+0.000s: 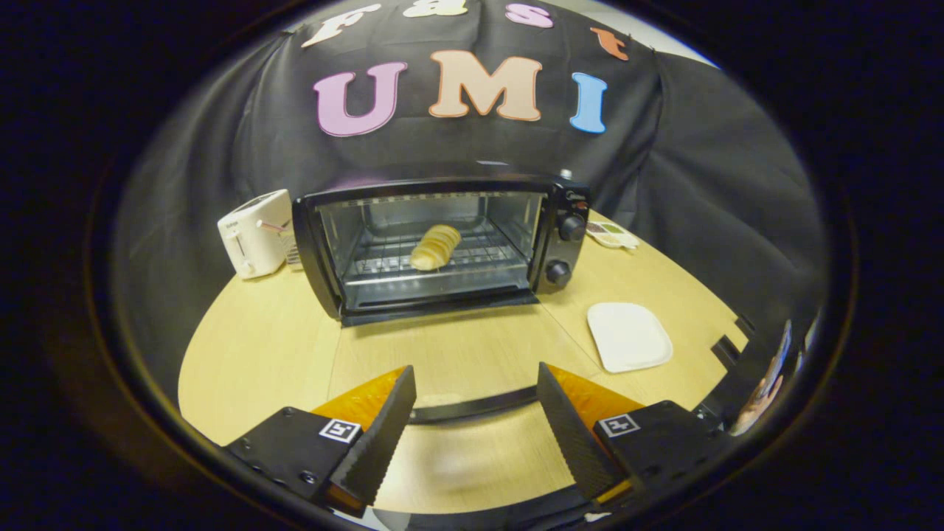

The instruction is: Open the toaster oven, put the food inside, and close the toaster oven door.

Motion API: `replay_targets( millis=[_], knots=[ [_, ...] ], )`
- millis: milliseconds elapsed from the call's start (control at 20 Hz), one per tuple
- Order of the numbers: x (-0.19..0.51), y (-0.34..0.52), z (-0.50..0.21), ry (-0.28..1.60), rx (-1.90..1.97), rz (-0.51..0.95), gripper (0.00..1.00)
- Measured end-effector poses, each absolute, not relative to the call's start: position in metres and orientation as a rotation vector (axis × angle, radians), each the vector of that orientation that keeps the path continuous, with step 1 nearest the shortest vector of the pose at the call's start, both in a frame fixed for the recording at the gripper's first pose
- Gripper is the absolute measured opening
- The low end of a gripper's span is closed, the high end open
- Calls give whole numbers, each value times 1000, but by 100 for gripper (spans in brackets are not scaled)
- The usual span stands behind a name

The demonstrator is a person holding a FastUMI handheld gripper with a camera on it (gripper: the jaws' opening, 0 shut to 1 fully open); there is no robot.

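Note:
A black toaster oven [564, 221] stands at the back of the wooden table [251, 346]. Its glass door [457, 354] lies folded down flat toward me. A ridged, pale yellow piece of food [435, 247] rests on the wire rack inside. The door's dark handle bar [472, 405] runs across between my two fingers, just behind their tips. My gripper [474, 372] is open and low over the table, and neither finger presses on the handle.
A white pop-up toaster [254, 232] stands just left of the oven. An empty white square plate [628, 335] lies to the right of the door. A small flat item [612, 234] sits behind the oven's right side. Dark fixtures line the table's right edge.

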State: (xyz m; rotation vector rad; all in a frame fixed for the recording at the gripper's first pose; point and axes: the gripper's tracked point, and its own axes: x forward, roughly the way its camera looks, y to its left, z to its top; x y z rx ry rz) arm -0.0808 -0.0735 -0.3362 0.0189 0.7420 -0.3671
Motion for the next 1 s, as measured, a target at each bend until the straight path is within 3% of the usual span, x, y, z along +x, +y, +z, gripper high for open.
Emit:
replay_targets(
  millis=[450,1000],
  knots=[
    [-129,-99,-382,931,21,-436,100],
    [-116,-82,-408,987,20,-349,99]
  ],
)
